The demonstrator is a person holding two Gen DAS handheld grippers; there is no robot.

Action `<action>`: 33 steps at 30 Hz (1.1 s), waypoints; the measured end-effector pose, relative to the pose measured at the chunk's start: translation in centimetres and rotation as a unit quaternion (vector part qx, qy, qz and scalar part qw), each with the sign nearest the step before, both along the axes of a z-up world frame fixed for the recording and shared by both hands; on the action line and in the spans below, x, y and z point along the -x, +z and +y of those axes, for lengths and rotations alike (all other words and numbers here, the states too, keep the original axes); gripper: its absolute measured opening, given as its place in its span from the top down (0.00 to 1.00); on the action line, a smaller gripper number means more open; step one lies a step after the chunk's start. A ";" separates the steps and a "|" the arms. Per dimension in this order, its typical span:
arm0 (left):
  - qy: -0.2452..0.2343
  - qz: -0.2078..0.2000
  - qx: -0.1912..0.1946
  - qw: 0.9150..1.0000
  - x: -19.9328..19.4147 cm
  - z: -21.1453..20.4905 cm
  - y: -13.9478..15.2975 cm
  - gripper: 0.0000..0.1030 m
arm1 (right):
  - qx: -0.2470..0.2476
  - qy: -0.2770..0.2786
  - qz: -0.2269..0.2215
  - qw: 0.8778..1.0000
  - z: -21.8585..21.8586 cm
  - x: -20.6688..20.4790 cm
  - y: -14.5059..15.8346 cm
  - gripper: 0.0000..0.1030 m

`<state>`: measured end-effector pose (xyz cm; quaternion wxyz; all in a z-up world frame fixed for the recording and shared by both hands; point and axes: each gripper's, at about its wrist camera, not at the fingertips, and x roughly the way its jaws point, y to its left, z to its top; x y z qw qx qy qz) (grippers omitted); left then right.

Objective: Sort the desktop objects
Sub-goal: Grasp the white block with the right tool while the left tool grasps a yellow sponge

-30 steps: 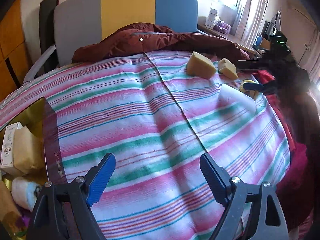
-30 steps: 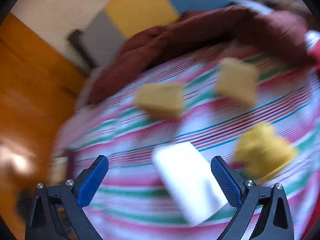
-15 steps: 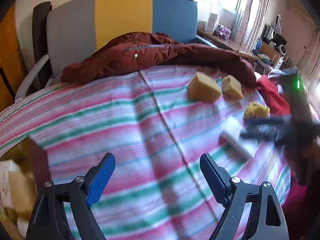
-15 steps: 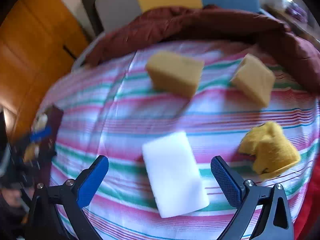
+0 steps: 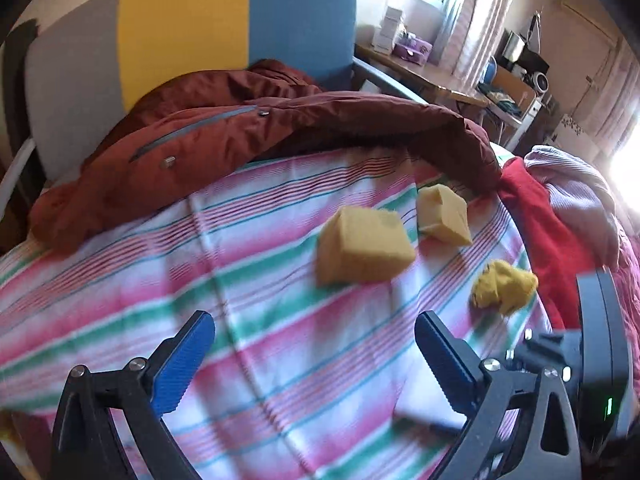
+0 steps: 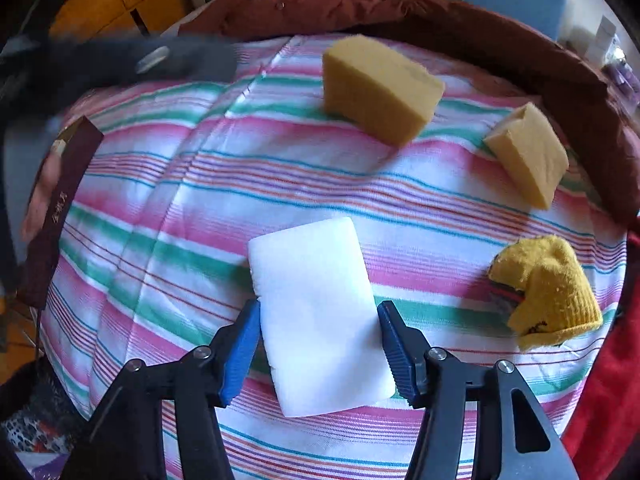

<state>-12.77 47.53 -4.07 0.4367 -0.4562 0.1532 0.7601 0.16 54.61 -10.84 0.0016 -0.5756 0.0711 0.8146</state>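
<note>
A white sponge [image 6: 316, 312] lies flat on the striped cloth [image 6: 200, 208]. My right gripper [image 6: 318, 320] points down over it, its jaws closing with both blue pads against the sponge's long sides. Beyond it lie a large yellow sponge [image 6: 380, 88], a smaller yellow sponge [image 6: 528, 156] and a crumpled yellow sock [image 6: 548, 292]. My left gripper [image 5: 312, 328] hovers over bare cloth, its jaws opening wide with nothing between them. From there the large sponge [image 5: 364, 248], small sponge [image 5: 444, 216] and sock [image 5: 504, 286] lie ahead to the right.
A dark red jacket [image 5: 240, 140] is heaped along the far edge, against a grey, yellow and blue headboard [image 5: 180, 28]. Red clothing [image 5: 552, 232] bounds the right side. A dark brown box [image 6: 60, 200] stands at the cloth's left edge. A cluttered desk [image 5: 440, 84] stands far right.
The left gripper swept right across the cloth, so the box left its view, and its jaws widened. The right gripper sank over the white sponge and its jaws closed in to its sides.
</note>
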 end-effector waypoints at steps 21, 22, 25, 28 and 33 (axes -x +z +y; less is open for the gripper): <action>0.009 -0.008 0.062 0.998 1.1 8.9 -4.8 0.28 | -0.024 0.028 0.000 0.999 0.7 -1.1 -1.0 0.40; 0.015 -0.008 0.052 0.998 1.1 8.2 -4.4 0.29 | -0.022 0.028 0.004 0.999 0.8 -1.1 -0.9 0.41; 0.037 0.010 0.024 0.999 0.6 4.9 -2.5 0.29 | -0.019 0.030 0.011 0.999 1.1 -1.2 -0.8 0.42; 0.064 0.017 0.007 0.998 -0.1 0.9 -0.9 0.29 | -0.020 0.030 0.013 0.999 1.2 -1.3 -1.1 0.42; 0.117 0.043 -0.017 0.992 -2.3 -6.2 2.3 0.28 | -0.019 0.019 0.021 0.999 1.3 -1.3 -1.3 0.37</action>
